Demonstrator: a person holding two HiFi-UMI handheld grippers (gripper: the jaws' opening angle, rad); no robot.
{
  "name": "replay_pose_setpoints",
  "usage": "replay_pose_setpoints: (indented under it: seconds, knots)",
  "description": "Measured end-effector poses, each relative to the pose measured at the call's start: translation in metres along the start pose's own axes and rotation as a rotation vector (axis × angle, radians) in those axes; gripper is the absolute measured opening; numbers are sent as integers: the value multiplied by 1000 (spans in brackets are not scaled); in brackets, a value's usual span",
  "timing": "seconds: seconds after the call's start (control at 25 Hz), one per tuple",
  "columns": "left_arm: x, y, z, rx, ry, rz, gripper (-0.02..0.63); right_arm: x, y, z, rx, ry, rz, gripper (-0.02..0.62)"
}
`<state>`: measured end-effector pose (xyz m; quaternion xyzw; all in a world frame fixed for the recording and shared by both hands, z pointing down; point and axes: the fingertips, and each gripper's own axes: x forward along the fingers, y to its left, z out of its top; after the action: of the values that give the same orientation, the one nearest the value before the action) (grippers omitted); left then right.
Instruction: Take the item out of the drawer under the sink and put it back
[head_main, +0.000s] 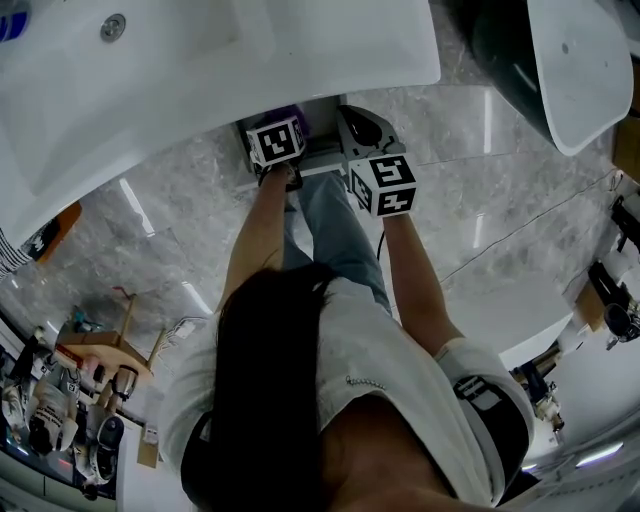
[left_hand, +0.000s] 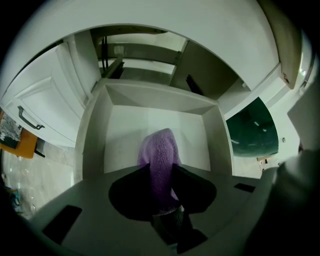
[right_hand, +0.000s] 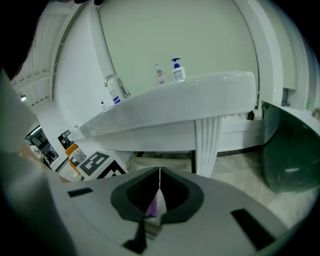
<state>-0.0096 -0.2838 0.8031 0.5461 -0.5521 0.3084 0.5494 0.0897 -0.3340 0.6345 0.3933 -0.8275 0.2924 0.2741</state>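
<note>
1. Between the left gripper's (left_hand: 159, 169) fingers a purple cloth (left_hand: 159, 144) is pinched, with the jaws closed partway onto it.
2. Past those fingertips the cloth reaches into the open white drawer (left_hand: 95, 135) under the sink (left_hand: 200, 35).
3. The right gripper (right_hand: 159, 176) is empty, its jaws pressed together, and the sink's edge lies beyond its tips.

Bathroom. White washbasin (head_main: 200, 80) at eleven o'clock of the head view, with chrome tap (right_hand: 114, 86) and pump bottle (right_hand: 177, 70) above its rim near twelve o'clock of the right gripper view. White vanity unit (left_hand: 85, 65) beneath: open drawer (left_hand: 95, 135), panelled door (left_hand: 45, 110) at nine o'clock. Glossy grey marbled floor tiles (head_main: 480, 200) at three o'clock.
</note>
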Motion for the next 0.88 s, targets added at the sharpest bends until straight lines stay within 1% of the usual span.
replay_pose_setpoints:
  seconds: [0.2, 0.36, 0.52, 0.6, 0.76, 0.88]
  knots:
    - [-7, 0, 4, 9, -25, -11, 97, 5, 6, -4, -4, 35, -9, 15]
    - [-18, -1, 15, 35, -72, -21, 95, 11, 4, -14, 20, 105, -59, 15]
    - [-29, -1, 16, 15, -89, -22, 95, 10, 6, -13, 45, 107, -69, 15]
    - [-39, -3, 17, 24, -105, -17, 94, 10, 7, -13, 54, 119, -81, 15]
    - [-58, -11, 13, 18, -126, -38, 94, 8, 4, -21, 131, 173, -133, 15]
    - [-78, -20, 17, 53, -175, -61, 94, 5, 9, -22, 168, 192, -139, 15]
